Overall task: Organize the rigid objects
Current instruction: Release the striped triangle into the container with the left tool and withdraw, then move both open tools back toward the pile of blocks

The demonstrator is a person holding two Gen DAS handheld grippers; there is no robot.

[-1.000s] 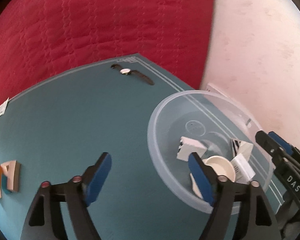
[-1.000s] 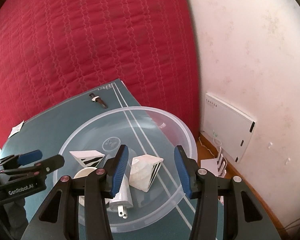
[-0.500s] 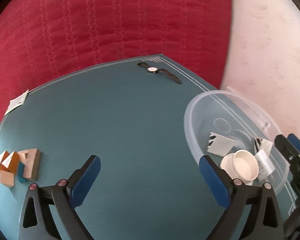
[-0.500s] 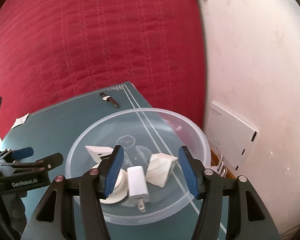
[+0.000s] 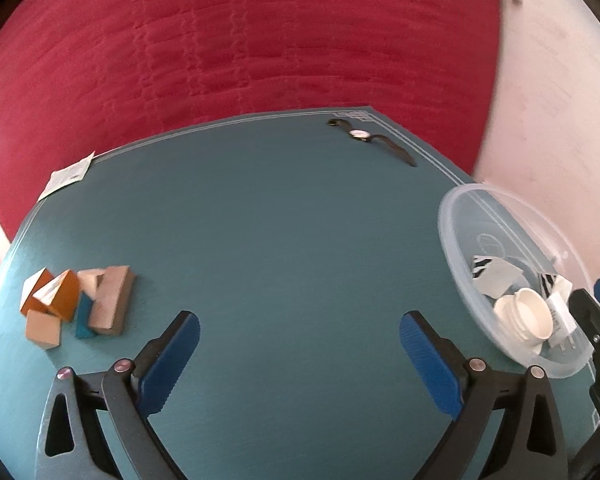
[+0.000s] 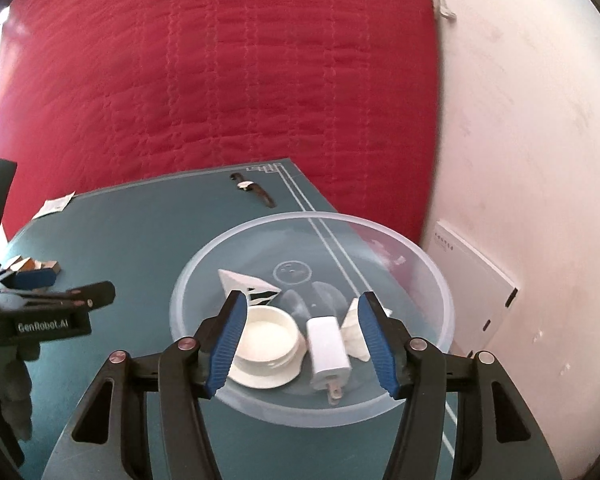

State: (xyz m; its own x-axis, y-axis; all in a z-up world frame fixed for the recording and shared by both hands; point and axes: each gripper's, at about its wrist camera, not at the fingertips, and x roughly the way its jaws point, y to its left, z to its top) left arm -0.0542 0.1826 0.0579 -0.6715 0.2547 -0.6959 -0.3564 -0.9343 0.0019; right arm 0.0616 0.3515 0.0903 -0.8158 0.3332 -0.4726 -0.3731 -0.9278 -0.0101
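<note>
A clear plastic bowl (image 6: 428, 280) stands at the right of the teal mat and shows in the left wrist view too (image 5: 456, 236). It holds a white charger plug (image 6: 326, 344), a white round lid (image 6: 266, 334) and two black-and-white patterned blocks (image 6: 244, 282). My right gripper (image 6: 302, 344) is open and empty over the bowl's near side. A pile of wooden blocks (image 5: 78, 300) lies at the mat's left. A wristwatch (image 5: 360, 134) lies at the far edge. My left gripper (image 5: 300, 364) is open and empty above bare mat, between blocks and bowl.
A red quilted cover (image 5: 240, 48) lies behind the mat. A paper slip (image 5: 66, 174) sits at the mat's far left edge. A white wall (image 6: 520, 120) is on the right, with a white flat box (image 6: 472, 276) leaning at its base.
My left gripper has swung left away from the bowl and opened wider; the wooden blocks came into fuller view. My right gripper has pulled back a little over the bowl, still open.
</note>
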